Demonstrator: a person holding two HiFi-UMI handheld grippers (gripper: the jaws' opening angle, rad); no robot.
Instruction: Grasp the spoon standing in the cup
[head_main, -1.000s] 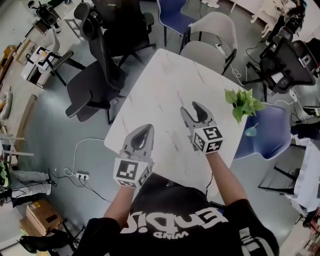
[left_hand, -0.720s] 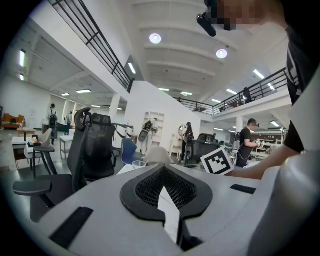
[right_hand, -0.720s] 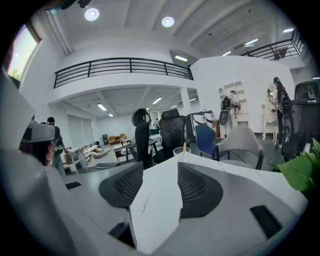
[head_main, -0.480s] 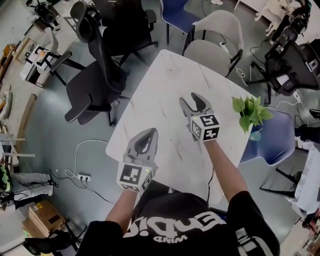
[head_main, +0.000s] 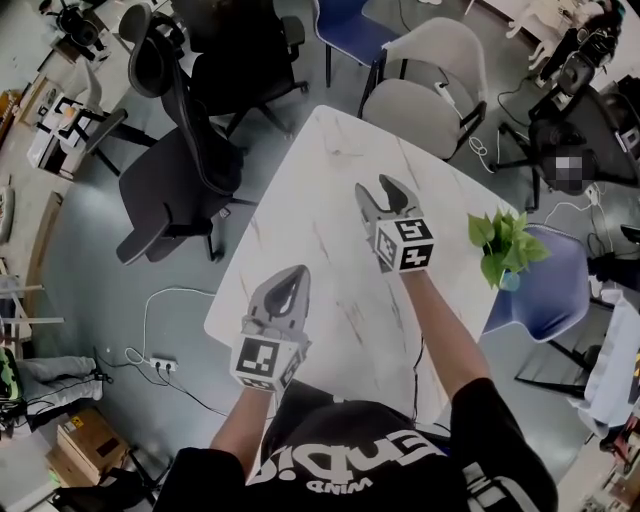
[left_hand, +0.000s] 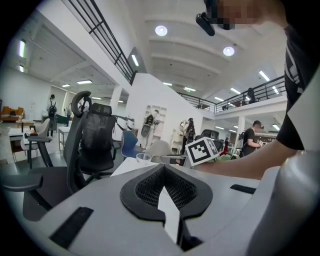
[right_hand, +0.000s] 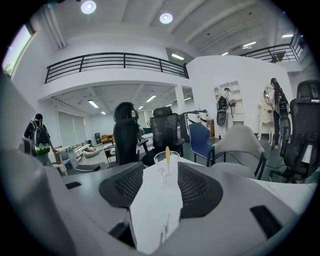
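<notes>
In the right gripper view a clear cup (right_hand: 165, 169) stands on the white marble table (right_hand: 155, 210), with the yellow spoon (right_hand: 167, 155) upright in it. My right gripper (right_hand: 160, 182) is open, and the cup sits ahead of it, framed between the jaw tips but still some way off. The left gripper view shows the same cup (left_hand: 143, 158) small at the table's far end. My left gripper (left_hand: 164, 170) is shut and holds nothing. In the head view the right gripper (head_main: 383, 196) is out over the table (head_main: 320, 180), and the left gripper (head_main: 281, 290) hangs near the front edge. The cup cannot be made out there.
Black office chairs (head_main: 190, 150) stand to the left of the table and grey chairs (head_main: 425, 85) beyond its far end. A potted green plant (head_main: 505, 245) sits at the table's right edge beside a blue chair (head_main: 545, 290). A cable lies on the floor (head_main: 150, 320).
My right gripper has edged farther out over the table. The left gripper stays near the front edge. Neither gripper's jaws have changed.
</notes>
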